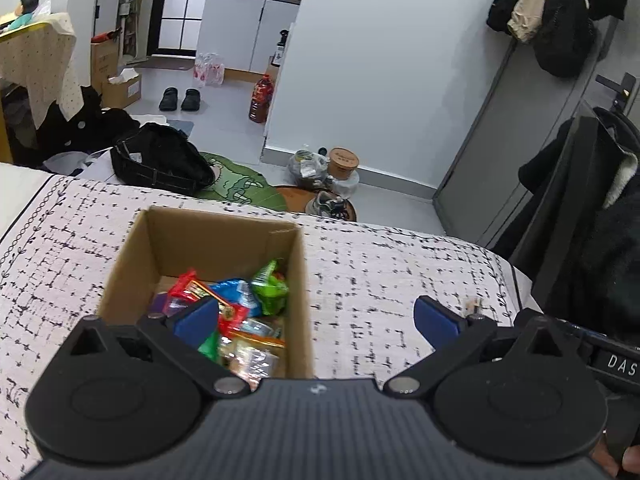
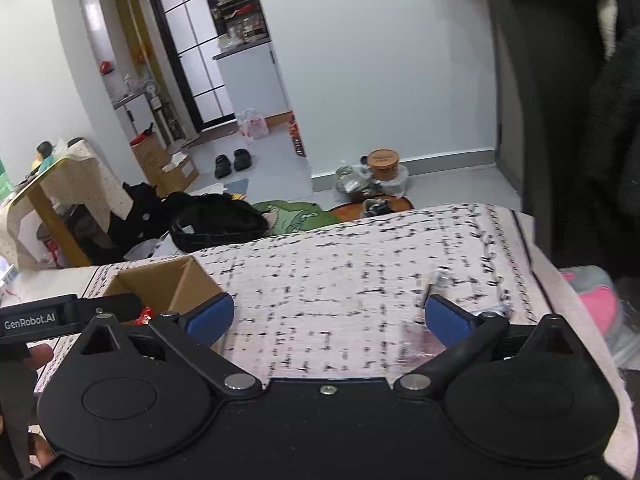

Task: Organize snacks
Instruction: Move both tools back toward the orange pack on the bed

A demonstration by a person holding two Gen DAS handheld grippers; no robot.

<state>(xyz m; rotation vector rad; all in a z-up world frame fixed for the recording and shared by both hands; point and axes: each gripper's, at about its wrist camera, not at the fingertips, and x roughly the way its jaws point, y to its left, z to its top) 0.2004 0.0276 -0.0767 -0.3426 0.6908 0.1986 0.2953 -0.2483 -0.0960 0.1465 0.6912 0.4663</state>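
since the cardboard box [image 1: 208,264] on the table [image 1: 380,280] already holds the snacks [image 1: 236,304], both grippers hang empty: left gripper [image 1: 316,320] fingers spread wide above it, right gripper [image 2: 328,316] likewise over cloth, a blurred small item [image 2: 438,282] possibly remaining.

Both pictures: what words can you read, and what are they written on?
"DAS": on the right gripper, cut off by the picture's edge.
"GenRobot.AI": on the left gripper.
Snacks in the box: print too small to read.
Brown tub: lid writing too blurred.
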